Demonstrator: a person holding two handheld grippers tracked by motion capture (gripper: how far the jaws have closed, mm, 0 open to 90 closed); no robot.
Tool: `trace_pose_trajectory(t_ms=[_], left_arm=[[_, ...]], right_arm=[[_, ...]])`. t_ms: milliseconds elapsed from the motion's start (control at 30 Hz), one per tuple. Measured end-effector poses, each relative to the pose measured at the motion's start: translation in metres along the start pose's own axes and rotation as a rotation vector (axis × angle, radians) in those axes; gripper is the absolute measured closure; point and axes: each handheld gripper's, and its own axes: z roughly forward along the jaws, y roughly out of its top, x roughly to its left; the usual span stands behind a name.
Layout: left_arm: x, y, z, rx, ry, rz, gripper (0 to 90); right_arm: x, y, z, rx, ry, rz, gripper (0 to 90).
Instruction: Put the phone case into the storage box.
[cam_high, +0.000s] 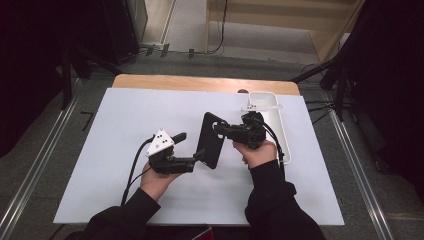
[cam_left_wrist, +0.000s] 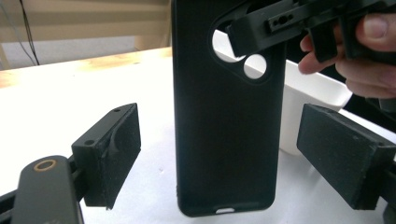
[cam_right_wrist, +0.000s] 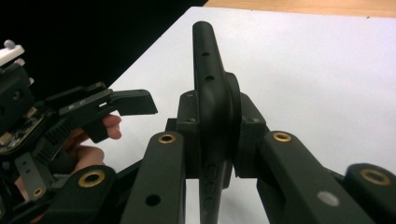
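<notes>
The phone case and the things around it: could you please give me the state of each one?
Phone case: upright, empty, clamped by the right gripper.
Right gripper: shut on the phone case's edge.
Left gripper: open, fingers either side of the case, apart from it.
White tray: on the table, looks empty.

Black phone case (cam_high: 210, 140) with camera cutout, mid-frame, stands upright on edge, its upper part pinched from the right.

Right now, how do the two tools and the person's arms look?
Both tools are black. The left tool carries a white three-cornered plate with dark dots, and a black cable trails from it. Its pads are blocky and rough, and brass-coloured rivets mark the right tool's links. The person wears black sleeves.
</notes>
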Motion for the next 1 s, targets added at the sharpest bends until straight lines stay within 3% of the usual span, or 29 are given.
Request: trace_pose_trajectory(t_ms=[133, 267, 433, 533, 567, 600, 667, 833, 900, 1000], left_arm=[[0.006, 0.001, -0.001, 0.021, -0.043, -0.01, 13.6], [0.009, 0.003, -0.002, 0.048, -0.026, 0.01, 13.6], [0.012, 0.004, -0.004, 0.041, -0.045, 0.01, 13.6], [0.015, 0.005, -0.006, 0.041, -0.078, 0.006, 13.6], [0.018, 0.005, -0.006, 0.042, -0.128, 0.003, 13.7], [0.018, 0.005, -0.006, 0.042, -0.128, 0.003, 13.6], [0.022, 0.004, -0.005, 0.068, -0.181, 0.018, 13.6], [0.023, 0.004, -0.006, 0.085, -0.212, 0.043, 13.7], [0.024, 0.005, -0.007, 0.087, -0.234, 0.049, 13.7], [0.026, 0.007, -0.008, 0.091, -0.243, 0.059, 13.7]], right_arm=[[0.0, -0.001, -0.002, 0.01, -0.001, -0.037, 74.6], [0.0, -0.001, -0.003, 0.01, 0.011, -0.048, 74.6], [0.0, -0.002, -0.004, 0.01, 0.033, -0.067, 74.6], [0.0, -0.002, -0.006, 0.016, 0.035, -0.084, 74.6], [0.0, -0.002, -0.006, 0.021, 0.036, -0.084, 74.6], [0.0, -0.002, -0.006, 0.025, 0.035, -0.084, 74.6], [0.0, -0.003, -0.008, 0.026, 0.04, -0.095, 74.6], [0.0, -0.005, -0.009, 0.023, 0.057, -0.159, 74.6], [0.0, -0.006, -0.01, 0.03, 0.079, -0.161, 74.6], [0.0, -0.007, -0.012, 0.025, 0.109, -0.204, 74.6]])
